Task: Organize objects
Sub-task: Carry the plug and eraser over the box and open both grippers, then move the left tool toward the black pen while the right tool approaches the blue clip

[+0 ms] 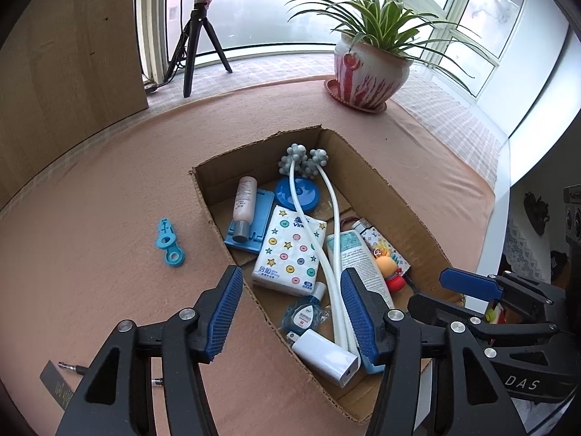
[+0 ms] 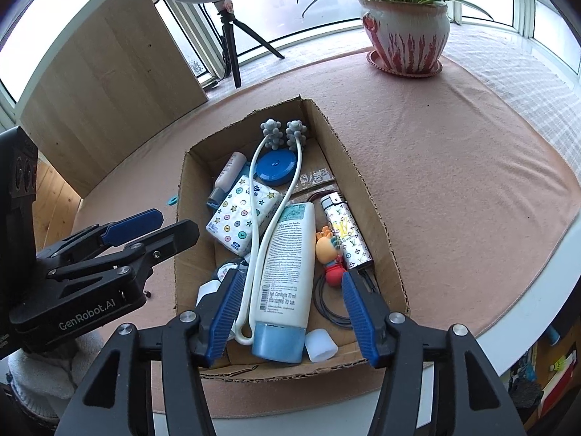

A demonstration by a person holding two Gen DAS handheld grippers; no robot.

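Both grippers spread, holding nothing: left gripper [image 1: 292,312] and right gripper [image 2: 288,314] hover over the cardboard box [image 1: 406,196]. Last loose item: blue plastic clip [image 1: 169,242] on the pink-covered counter [image 1: 109,189], left of the box. Likely light, stiff, flat; pinch across the narrow middle. Box wall close by; massager [image 1: 326,239], tissue pack [image 1: 288,245], lotion tube [image 2: 287,265] already inside.
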